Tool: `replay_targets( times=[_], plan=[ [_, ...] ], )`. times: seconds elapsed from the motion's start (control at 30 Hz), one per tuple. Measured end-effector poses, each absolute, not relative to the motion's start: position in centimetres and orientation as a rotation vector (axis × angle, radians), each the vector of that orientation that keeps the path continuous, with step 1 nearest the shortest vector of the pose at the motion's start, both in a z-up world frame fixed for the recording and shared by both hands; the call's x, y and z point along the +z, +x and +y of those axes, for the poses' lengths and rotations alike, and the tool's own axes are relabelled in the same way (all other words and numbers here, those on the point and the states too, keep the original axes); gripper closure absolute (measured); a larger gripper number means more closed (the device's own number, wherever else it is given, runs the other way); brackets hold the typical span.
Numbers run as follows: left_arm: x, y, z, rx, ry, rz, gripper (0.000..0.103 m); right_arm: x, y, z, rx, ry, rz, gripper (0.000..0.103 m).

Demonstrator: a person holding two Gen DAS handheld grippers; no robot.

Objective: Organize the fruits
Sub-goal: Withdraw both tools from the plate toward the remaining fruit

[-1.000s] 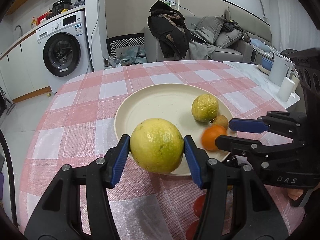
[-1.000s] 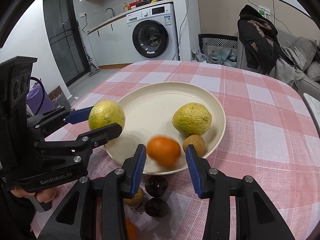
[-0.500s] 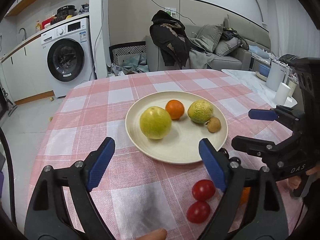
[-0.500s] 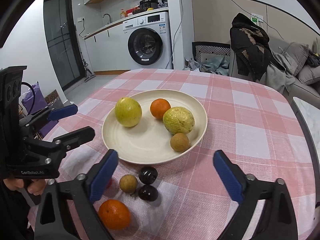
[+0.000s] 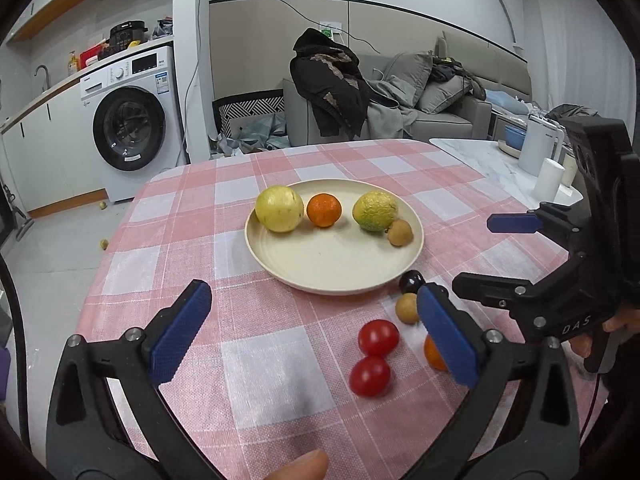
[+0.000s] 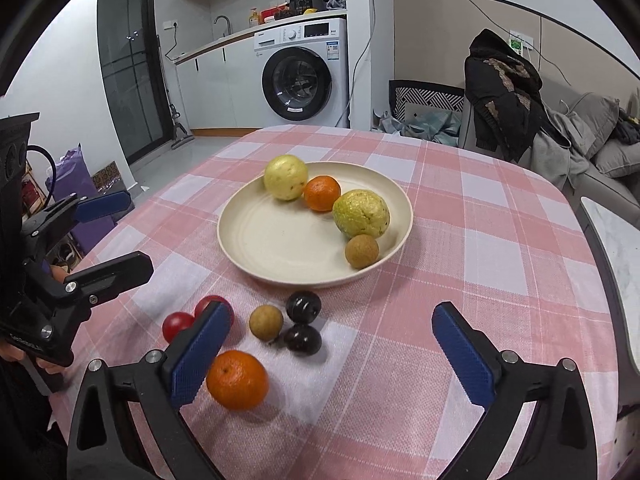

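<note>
Both grippers released their fruit onto the plate (image 5: 280, 264), opened, and apparently withdrew.

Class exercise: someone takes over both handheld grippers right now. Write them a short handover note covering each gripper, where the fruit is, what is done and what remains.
Left gripper: open, empty, jaws just opened; back from the plate.
Right gripper: open, empty, jaws just opened.
Done: on the plate sit the pale yellow fruit, a small orange, the yellow-green fruit and a brown longan.
Left, on the checked cloth in front of the plate: two red tomatoes, a second longan, two dark round fruits and a second orange.
</note>
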State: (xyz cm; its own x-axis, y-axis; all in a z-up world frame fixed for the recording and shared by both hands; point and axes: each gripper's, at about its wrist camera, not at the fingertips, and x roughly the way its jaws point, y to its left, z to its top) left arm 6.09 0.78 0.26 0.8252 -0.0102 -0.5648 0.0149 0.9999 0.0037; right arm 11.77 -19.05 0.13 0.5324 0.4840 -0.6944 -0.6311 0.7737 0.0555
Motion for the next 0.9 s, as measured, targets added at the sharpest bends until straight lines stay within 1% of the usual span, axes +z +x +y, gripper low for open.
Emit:
replay_targets(
  times=[0.27,0.9],
  plan=[
    [-0.4,4.6,0.1,-0.023,0.012,0.628,0.001,-0.5,10.3,-19.5,0.668,-0.219,0.790,0.000],
    [-2.9,4.6,0.3,-0.006,0.016,0.713,0.001,-2.7,8.4,-17.6,0.732,-0.316,0.861,0.000]
  ],
)
